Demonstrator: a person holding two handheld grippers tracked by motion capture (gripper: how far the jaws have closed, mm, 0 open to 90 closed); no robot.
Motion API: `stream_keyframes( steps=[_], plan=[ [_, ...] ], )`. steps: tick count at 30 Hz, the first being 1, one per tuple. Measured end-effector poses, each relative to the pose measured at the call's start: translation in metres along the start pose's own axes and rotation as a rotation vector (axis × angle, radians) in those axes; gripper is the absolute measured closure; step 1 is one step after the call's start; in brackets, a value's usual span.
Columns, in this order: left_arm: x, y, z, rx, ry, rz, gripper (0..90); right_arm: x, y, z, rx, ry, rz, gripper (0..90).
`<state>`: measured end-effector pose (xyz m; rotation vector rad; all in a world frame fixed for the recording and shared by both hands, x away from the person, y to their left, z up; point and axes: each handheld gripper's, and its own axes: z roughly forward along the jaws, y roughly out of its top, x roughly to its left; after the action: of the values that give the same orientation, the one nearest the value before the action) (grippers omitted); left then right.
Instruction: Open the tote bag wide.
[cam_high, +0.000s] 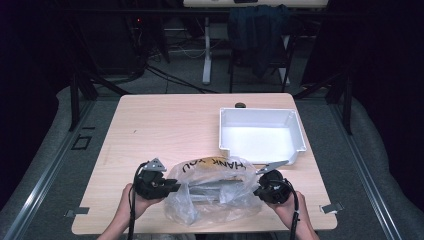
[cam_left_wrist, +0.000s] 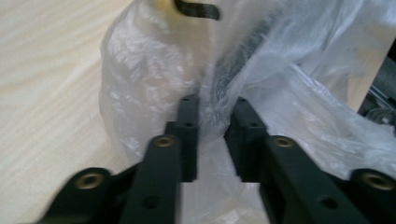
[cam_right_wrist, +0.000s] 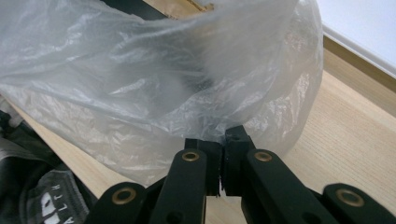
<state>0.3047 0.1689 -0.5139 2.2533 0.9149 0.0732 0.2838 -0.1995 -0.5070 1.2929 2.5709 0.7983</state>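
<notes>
A clear plastic bag (cam_high: 215, 192) with a yellow patch and black lettering lies at the near edge of the wooden table (cam_high: 165, 125), with something dark and long inside it. My left gripper (cam_high: 172, 187) is at its left side. In the left gripper view the jaws (cam_left_wrist: 215, 114) stand a little apart, and a bunched fold of the bag (cam_left_wrist: 149, 70) fills the gap. My right gripper (cam_high: 257, 190) is at the bag's right side. Its jaws (cam_right_wrist: 223, 140) are shut on the thin film of the bag (cam_right_wrist: 140, 70).
A white tray (cam_high: 300, 135) stands at the back right of the table, just beyond the bag; its rim (cam_right_wrist: 364, 32) lies close behind the bag in the right gripper view. A small dark knob (cam_high: 240, 105) sits at the far edge. Dark printed fabric (cam_right_wrist: 42, 196) lies below the table edge.
</notes>
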Motion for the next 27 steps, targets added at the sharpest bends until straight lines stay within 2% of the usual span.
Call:
stream_keyframes(
  steps=[2, 3, 4, 6, 8, 10, 12, 13, 15, 16, 17, 19, 20, 21, 24, 27],
  plan=[
    [0.006, -0.004, 0.006, 0.013, 0.015, -0.025, 83.6, -0.001, 0.0, 0.002, 0.008, 0.0, 0.005, 88.9],
    [0.006, -0.004, 0.006, 0.013, 0.015, -0.025, 86.9, -0.001, 0.0, 0.002, 0.008, 0.0, 0.005, 88.9],
    [0.008, -0.005, 0.007, 0.017, 0.021, -0.029, 86.9, -0.001, 0.0, 0.007, 0.023, 0.01, 0.002, 89.0],
    [0.011, -0.007, 0.01, 0.035, 0.036, -0.028, 88.3, -0.002, 0.0, 0.011, 0.055, -0.003, -0.003, 89.1],
    [0.013, -0.008, 0.013, 0.051, 0.057, -0.025, 88.9, -0.003, -0.003, 0.017, 0.079, -0.023, -0.007, 89.3],
    [0.015, -0.009, 0.017, 0.063, 0.069, -0.027, 89.2, -0.007, -0.005, 0.023, 0.127, -0.056, -0.018, 89.4],
    [0.016, -0.01, 0.021, 0.082, 0.086, -0.019, 89.3, -0.011, -0.007, 0.031, 0.173, -0.11, -0.037, 89.3],
    [0.017, -0.01, 0.024, 0.086, 0.091, -0.022, 89.3, -0.011, -0.008, 0.035, 0.171, -0.129, -0.02, 89.2],
    [0.019, -0.01, 0.026, 0.093, 0.099, -0.018, 89.2, -0.013, -0.007, 0.035, 0.194, -0.129, -0.03, 87.5],
    [0.02, -0.011, 0.026, 0.092, 0.097, -0.022, 89.2, -0.013, -0.007, 0.032, 0.206, -0.132, -0.038, 82.4],
    [0.02, -0.011, 0.026, 0.09, 0.098, -0.025, 89.1, -0.013, -0.008, 0.03, 0.173, -0.135, -0.029, 75.6],
    [0.021, -0.011, 0.025, 0.085, 0.099, -0.026, 89.0, -0.015, -0.006, 0.017, 0.161, -0.123, -0.024, 62.1],
    [0.021, -0.011, 0.025, 0.083, 0.1, -0.026, 88.9, -0.016, -0.007, 0.007, 0.114, -0.1, 0.0, 56.1],
    [0.021, -0.011, 0.024, 0.08, 0.099, -0.027, 88.8, -0.018, -0.007, -0.006, 0.099, -0.082, -0.007, 47.9],
    [0.021, -0.011, 0.025, 0.078, 0.097, -0.026, 88.5, -0.016, -0.008, -0.029, 0.033, -0.065, -0.001, 37.8],
    [0.02, -0.01, 0.023, 0.069, 0.098, -0.032, 88.0, -0.007, -0.006, -0.049, -0.047, -0.036, -0.016, 30.9]
  ],
)
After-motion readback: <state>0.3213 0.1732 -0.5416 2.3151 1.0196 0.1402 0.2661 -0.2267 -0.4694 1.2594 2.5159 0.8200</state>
